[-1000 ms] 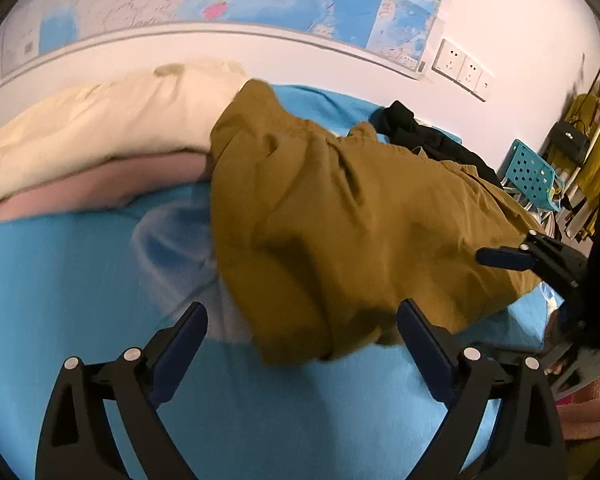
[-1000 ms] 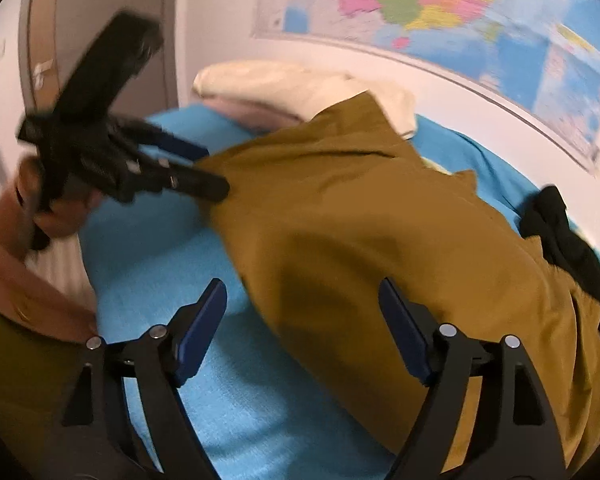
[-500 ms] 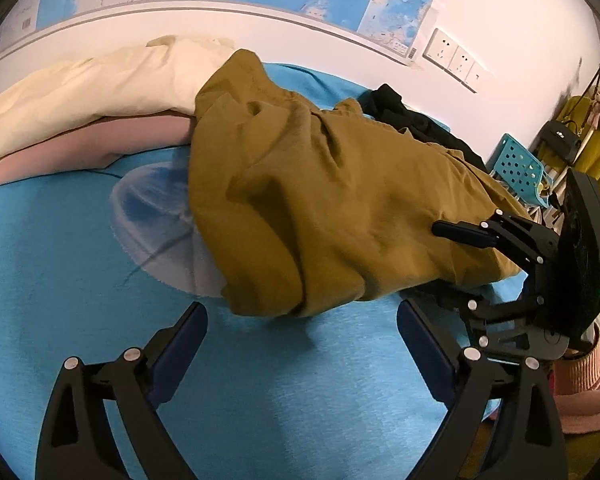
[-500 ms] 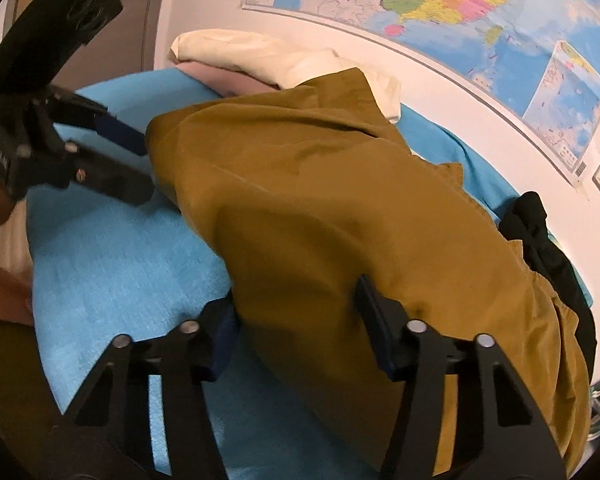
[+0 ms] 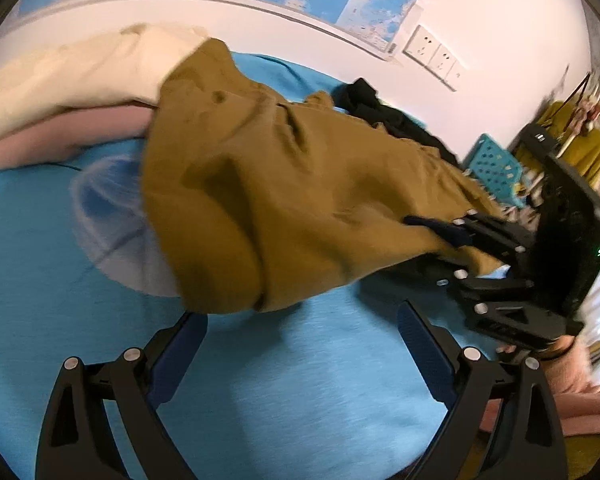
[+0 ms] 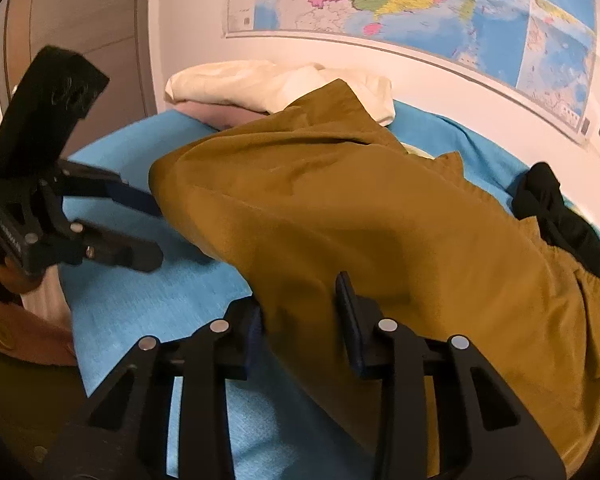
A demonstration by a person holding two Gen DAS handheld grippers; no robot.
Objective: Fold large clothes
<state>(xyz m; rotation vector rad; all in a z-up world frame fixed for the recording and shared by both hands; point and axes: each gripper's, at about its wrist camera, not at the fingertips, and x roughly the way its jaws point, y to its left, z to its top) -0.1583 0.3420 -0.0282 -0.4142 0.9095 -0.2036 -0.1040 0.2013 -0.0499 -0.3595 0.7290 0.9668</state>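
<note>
A large mustard-brown garment lies crumpled across the blue bed sheet; it also fills the right wrist view. My left gripper is open and empty, just short of the garment's near folded edge. My right gripper has closed its fingers on the garment's near edge; it also shows at the right of the left wrist view, one finger above and one below the fabric. The left gripper shows at the left of the right wrist view, open beside the garment's corner.
A cream pillow and pink bedding lie at the bed's far left. A black garment lies behind the brown one. A pale translucent cloth lies under its left edge. A teal crate stands off the bed, right.
My right gripper has closed from wide open onto the garment's near edge. My left gripper has stayed open and drawn back a little from the garment.
</note>
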